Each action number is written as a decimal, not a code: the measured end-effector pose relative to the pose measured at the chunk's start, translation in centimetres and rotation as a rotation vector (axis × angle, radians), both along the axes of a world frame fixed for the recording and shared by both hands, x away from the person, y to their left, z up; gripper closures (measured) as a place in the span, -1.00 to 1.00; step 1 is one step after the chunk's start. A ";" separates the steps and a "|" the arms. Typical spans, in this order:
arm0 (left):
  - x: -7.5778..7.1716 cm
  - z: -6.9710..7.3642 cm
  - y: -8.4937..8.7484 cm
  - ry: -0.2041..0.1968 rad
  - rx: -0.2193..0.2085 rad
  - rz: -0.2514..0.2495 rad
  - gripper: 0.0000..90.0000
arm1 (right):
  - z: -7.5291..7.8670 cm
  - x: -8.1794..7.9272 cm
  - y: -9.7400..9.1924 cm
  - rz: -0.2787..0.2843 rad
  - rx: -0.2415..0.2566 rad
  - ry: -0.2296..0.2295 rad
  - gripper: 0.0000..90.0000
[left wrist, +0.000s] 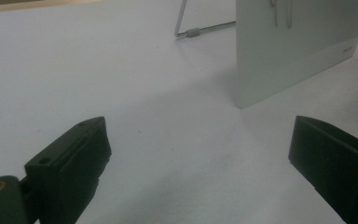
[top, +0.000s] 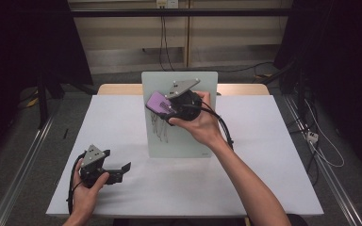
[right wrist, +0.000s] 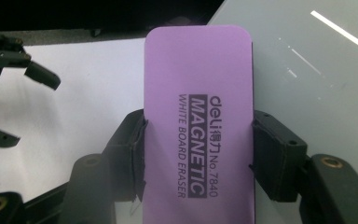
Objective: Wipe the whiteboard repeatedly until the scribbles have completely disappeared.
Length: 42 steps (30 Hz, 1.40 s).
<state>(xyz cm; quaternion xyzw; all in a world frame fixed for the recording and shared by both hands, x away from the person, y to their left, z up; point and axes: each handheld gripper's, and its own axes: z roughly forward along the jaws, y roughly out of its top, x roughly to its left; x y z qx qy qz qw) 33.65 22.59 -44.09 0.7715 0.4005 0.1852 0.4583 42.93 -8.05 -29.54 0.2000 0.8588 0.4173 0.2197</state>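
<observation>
A small whiteboard [top: 188, 134] stands upright on a wire stand in the middle of the table, with dark pen strokes [top: 159, 128] on its left part. My right gripper [top: 162, 104] is held against the board's upper left and is shut on a purple whiteboard eraser [top: 158, 102]. In the right gripper view the eraser [right wrist: 198, 116] is pinched by its long sides between both pads, beside the board [right wrist: 317, 70]. My left gripper [top: 122, 168] rests low on the table at the front left, open with nothing in it. Its jaws stand wide apart facing the board's lower corner [left wrist: 298, 56].
A white sheet [top: 122, 127] covers the table, with a wooden edge [top: 118, 88] showing at the back. The board's wire stand [left wrist: 200, 31] rests on the sheet. Cables trail over the floor to the right [top: 316, 141]. Dark curtains flank both sides.
</observation>
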 end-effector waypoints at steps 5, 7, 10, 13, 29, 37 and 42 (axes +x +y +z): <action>0.0 0.0 0.1 0.002 -0.003 0.005 -0.89 | 0.0 0.1 0.2 -0.005 0.018 -0.011 -0.07; 0.0 0.0 0.1 0.003 0.000 0.000 -0.89 | -0.3 0.0 0.4 -0.004 0.013 -0.008 -0.07; 0.0 0.0 -0.1 -0.001 -0.002 0.001 -0.89 | -0.9 -0.3 0.9 0.000 -0.018 -0.011 -0.07; 0.0 0.0 0.0 0.000 0.000 0.002 -0.89 | -1.5 -0.6 1.3 0.006 -0.044 -0.002 -0.07; 0.0 0.0 0.1 0.001 -0.002 0.004 -0.89 | -4.1 -1.3 2.0 0.056 -0.097 0.060 -0.07; 0.0 0.0 0.2 0.000 -0.003 0.004 -0.89 | -2.9 -1.0 0.8 0.035 -0.067 0.046 -0.07; 0.0 0.0 0.1 0.001 0.005 0.000 -0.89 | -1.5 -0.8 -0.6 -0.002 -0.024 0.016 -0.07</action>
